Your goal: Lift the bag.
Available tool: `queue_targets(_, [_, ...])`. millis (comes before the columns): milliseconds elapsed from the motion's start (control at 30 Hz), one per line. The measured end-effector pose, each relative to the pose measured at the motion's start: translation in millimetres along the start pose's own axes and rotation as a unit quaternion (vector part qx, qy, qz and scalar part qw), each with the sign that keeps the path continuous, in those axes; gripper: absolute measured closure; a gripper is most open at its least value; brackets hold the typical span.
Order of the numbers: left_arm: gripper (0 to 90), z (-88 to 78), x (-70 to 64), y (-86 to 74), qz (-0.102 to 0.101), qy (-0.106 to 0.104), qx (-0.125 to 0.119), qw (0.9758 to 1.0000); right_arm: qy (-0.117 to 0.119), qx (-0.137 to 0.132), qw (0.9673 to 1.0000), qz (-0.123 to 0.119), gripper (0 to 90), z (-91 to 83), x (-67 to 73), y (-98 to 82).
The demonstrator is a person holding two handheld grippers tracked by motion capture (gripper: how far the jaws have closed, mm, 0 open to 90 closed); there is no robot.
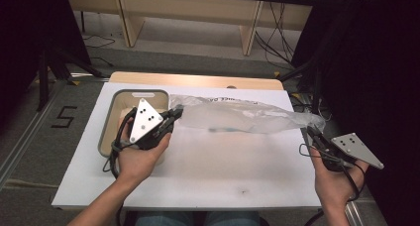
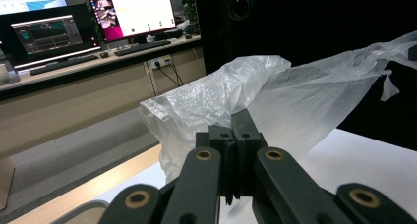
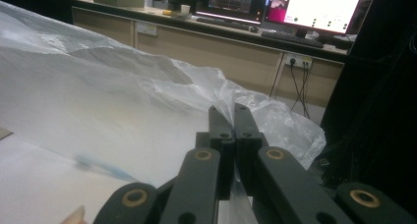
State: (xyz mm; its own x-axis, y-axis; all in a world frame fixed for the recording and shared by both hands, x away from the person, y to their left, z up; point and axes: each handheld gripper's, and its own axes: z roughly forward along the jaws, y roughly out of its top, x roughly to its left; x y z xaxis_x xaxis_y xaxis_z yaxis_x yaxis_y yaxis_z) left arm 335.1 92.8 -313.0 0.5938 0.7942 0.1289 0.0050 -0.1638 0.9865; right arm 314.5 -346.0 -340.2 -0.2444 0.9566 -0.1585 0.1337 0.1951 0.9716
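Plastic bag (image 1: 242, 116): thin clear film, stretched left to right across the white table (image 1: 208, 181). Judged light, limp, slippery, tear-prone; best held at bunched ends. Left gripper (image 1: 174, 114) and right gripper (image 1: 312, 132) each clamp an end. Contents blurred; beige bin (image 1: 111, 114) partly hidden.

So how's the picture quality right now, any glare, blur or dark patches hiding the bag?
High view: soft and grainy, both sides black; the clear plastic bag nearly blends into the white table. Left gripper view: bag sharp against a dark backdrop, monitors blown out. Right gripper view: dim, bag hazy, bright screen glaring.
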Motion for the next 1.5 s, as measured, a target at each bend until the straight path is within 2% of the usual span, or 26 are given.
queue_targets(433, [89.4,-4.7,-0.6,7.8,-0.001,-0.001,-0.015,0.9999,-0.002,-0.016,0.9999,-0.002,90.0,-3.2,0.4,9.4])
queue_targets(1500, [89.4,-3.7,6.0,21.0,-0.005,0.005,-0.032,0.9995,-0.009,-0.055,0.9984,-0.005,90.0,-6.0,-0.8,34.4])
